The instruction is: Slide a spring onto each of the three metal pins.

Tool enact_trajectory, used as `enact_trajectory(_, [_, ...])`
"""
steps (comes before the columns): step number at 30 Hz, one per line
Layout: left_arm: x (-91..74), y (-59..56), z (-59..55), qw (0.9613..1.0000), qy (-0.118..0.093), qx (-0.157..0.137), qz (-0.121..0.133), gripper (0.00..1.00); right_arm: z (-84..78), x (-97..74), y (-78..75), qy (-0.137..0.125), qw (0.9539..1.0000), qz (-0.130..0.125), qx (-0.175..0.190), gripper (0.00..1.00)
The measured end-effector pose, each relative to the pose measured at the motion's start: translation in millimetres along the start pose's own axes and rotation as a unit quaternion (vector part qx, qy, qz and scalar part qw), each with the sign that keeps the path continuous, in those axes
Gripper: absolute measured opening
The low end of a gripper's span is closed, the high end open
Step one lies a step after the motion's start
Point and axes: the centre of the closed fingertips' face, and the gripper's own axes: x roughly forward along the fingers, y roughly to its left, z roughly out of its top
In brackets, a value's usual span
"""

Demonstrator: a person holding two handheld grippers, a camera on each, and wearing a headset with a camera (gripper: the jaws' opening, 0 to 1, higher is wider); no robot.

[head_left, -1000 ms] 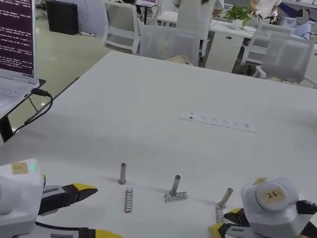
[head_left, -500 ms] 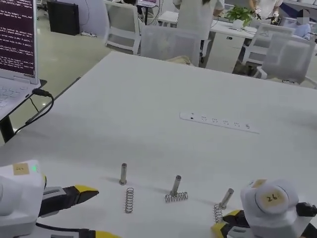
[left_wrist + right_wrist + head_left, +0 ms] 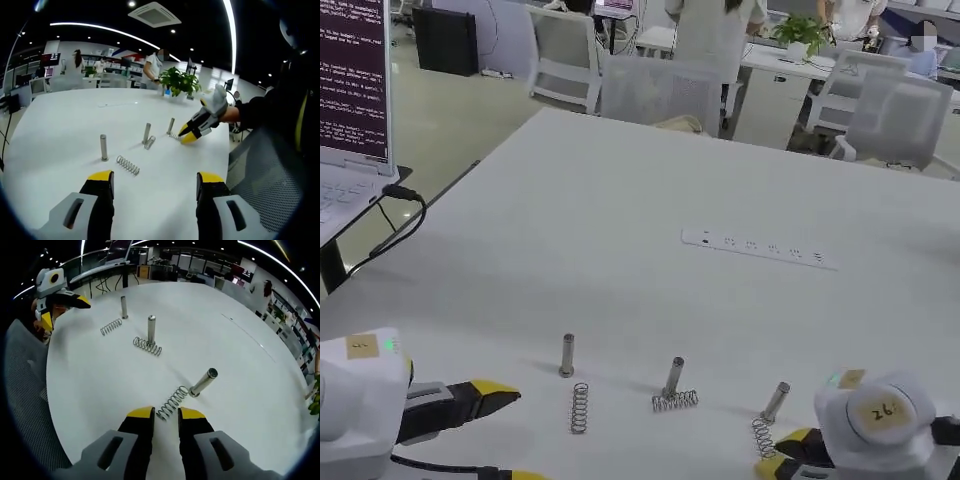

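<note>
Three metal pins stand in a row on the white table: left pin (image 3: 567, 355), middle pin (image 3: 674, 376), right pin (image 3: 777, 400). By each pin lies a loose spring: left spring (image 3: 579, 407), middle spring (image 3: 675, 400), right spring (image 3: 761, 436). My right gripper (image 3: 166, 414) is low over the table with a narrow gap between its jaws. The near end of the right spring (image 3: 172, 401) lies in that gap, and its far end touches the right pin (image 3: 202, 381). My left gripper (image 3: 155, 177) is wide open and holds nothing, a short way back from the left spring (image 3: 128, 165).
A white power strip (image 3: 758, 246) lies further back on the table (image 3: 620, 200). A laptop (image 3: 350, 110) with a black cable sits at the far left. Chairs, desks and people are beyond the table's far edge.
My right gripper has drawn slightly toward the near right of the table. The left gripper, pins and springs have stayed put.
</note>
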Motion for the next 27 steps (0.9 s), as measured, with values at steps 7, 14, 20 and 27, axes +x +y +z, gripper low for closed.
enact_trajectory(7, [0.2,-1.9,-0.3,1.0000,0.001,0.000,-0.001,0.62,-4.2,-4.1,-7.2,0.006,0.9998,-0.016,0.008,0.15])
enact_trajectory(14, [-0.5,-2.4,-1.0,1.0000,0.000,0.000,0.000,0.61,-15.0,-5.0,-14.3,0.021,0.9993,-0.025,0.019,0.11])
enact_trajectory(20, [-0.3,-3.2,-0.9,1.0000,0.000,0.000,-0.001,0.61,-16.5,-4.3,-15.3,0.021,0.9990,-0.022,0.034,0.12])
enact_trajectory(27, [0.0,-7.0,1.2,1.0000,0.000,0.005,-0.006,0.60,-18.5,-4.1,-13.9,0.026,0.9991,-0.020,0.027,0.09])
